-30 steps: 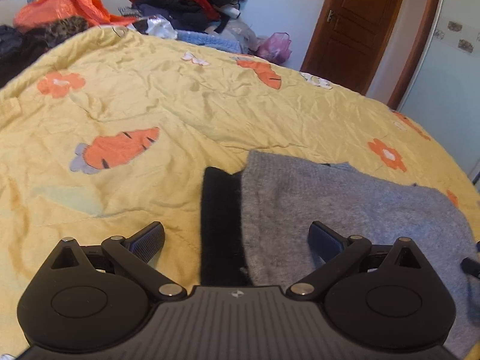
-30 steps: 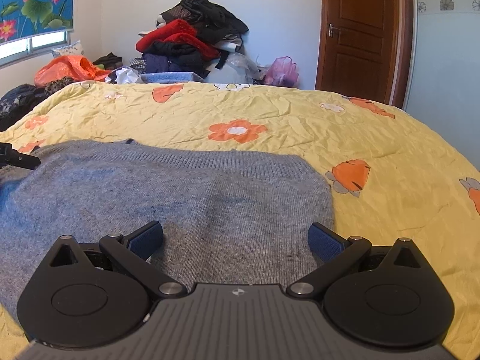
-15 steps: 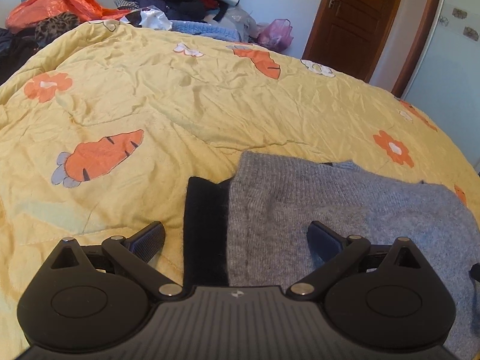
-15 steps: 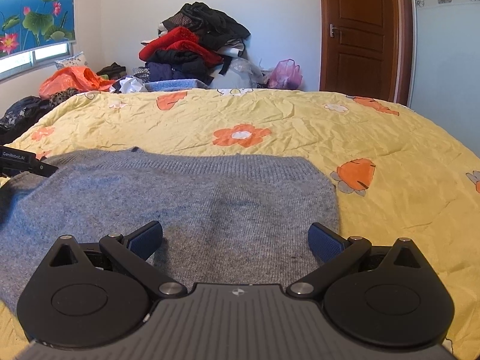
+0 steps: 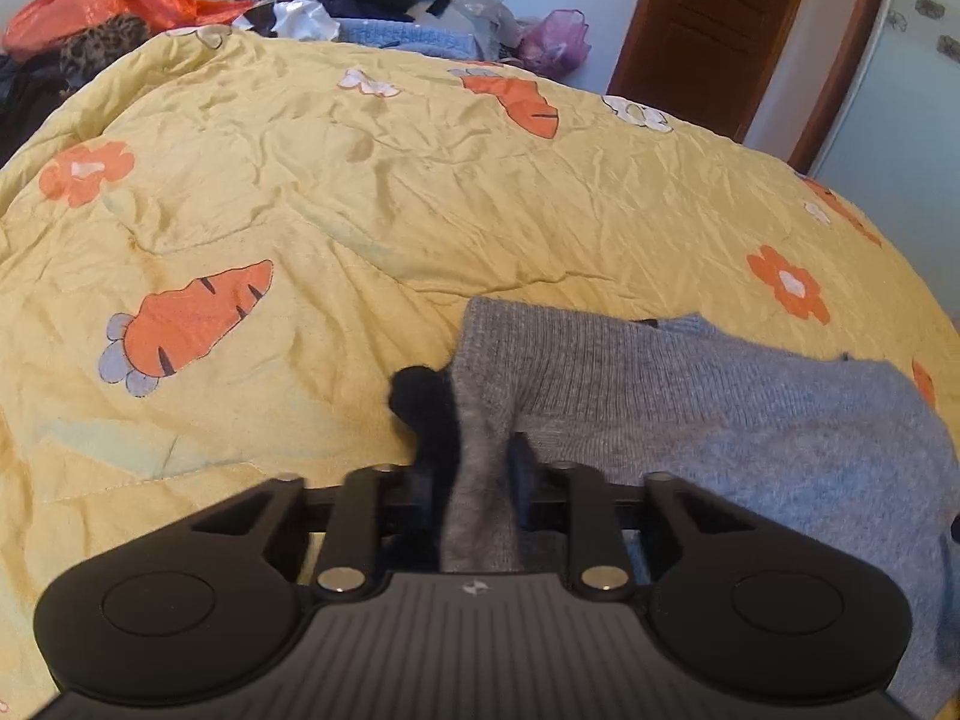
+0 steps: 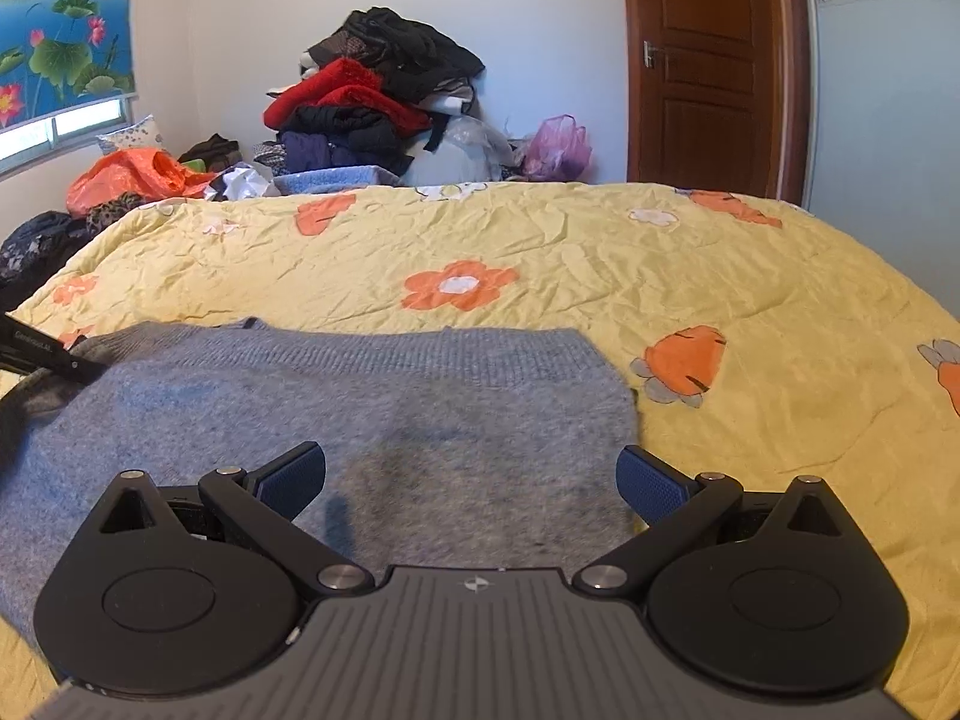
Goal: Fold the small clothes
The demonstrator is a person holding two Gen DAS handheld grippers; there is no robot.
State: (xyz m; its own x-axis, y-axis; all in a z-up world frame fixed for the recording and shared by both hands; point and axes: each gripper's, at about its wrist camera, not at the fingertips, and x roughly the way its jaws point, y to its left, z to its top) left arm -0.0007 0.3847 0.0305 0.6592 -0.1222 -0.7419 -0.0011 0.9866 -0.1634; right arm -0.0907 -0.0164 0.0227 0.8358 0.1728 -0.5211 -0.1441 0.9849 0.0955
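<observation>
My left gripper [image 5: 471, 468] is clamping the gray knit sweater [image 5: 690, 414] at its edge, together with a black cuff [image 5: 420, 396]. My right gripper [image 6: 471, 477] is hovering with fingers spread wide above the sweater, which is lying flat ahead on the yellow quilt [image 6: 600, 252].

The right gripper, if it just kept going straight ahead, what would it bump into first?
Probably the grey sweater. The right gripper is open and hangs right above the knit, pointing across it. Past the sweater's far edge comes the yellow quilt. How high it hangs is hard to judge.
</observation>
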